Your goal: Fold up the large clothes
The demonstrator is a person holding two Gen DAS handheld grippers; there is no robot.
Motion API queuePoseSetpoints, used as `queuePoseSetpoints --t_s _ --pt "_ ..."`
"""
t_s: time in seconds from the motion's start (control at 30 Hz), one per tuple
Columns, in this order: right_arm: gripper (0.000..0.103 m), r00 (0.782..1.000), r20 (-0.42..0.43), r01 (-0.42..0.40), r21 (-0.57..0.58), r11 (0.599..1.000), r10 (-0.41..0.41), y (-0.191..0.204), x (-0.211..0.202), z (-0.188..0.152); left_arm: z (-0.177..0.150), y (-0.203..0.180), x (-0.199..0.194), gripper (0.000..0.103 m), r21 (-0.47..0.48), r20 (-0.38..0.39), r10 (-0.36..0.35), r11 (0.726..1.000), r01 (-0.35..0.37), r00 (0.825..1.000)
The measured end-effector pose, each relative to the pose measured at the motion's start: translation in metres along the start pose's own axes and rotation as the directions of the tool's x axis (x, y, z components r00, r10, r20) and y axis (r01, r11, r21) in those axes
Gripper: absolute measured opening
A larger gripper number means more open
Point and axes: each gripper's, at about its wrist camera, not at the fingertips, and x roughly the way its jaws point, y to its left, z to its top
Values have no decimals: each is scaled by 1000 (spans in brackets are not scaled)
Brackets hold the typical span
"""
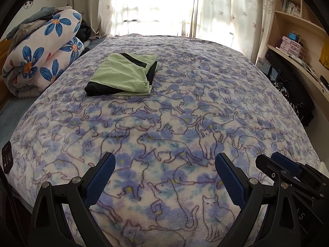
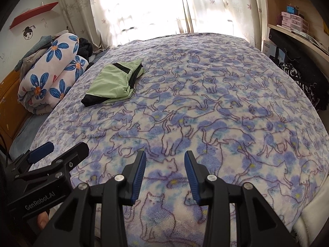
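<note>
Pale green folded garment [image 1: 123,75] with black panels; the bed's fleece blanket [image 1: 185,111] white, blue blossoms, purple outlined cats; rolled quilt [image 1: 43,51] upper left, pinkish-white with big blue flowers

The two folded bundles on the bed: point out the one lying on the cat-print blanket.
The green and black garment lies on the cat-print blanket. The flower-print quilt sits off its left edge, rolled.
</note>
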Motion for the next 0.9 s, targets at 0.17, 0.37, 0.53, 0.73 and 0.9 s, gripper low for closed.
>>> queuePoseSetpoints --t_s 0.17,0.37,0.53,0.73,0.9 --pt "39 1000 -1 -1 1 1000 1 1 0 0 -1 1 2 97 -7 -7 0 1000 -1 1000" --pt "39 1000 -10 -8 -5 1000 8 4 2 -1 -5 1 6 97 -2 -22 2 1000 -2 1000" --pt "39 1000 -13 -10 -2 1000 10 6 3 -2 -6 0 6 97 -3 -22 0 1000 0 1000" --pt "39 1000 -2 -7 -6 1000 7 6 2 -2 -6 0 7 97 -1 -29 4 1000 -5 1000" --pt "39 1000 7 -6 -9 1000 6 3 1 -4 -9 0 8 97 2 -39 9 1000 -9 999"
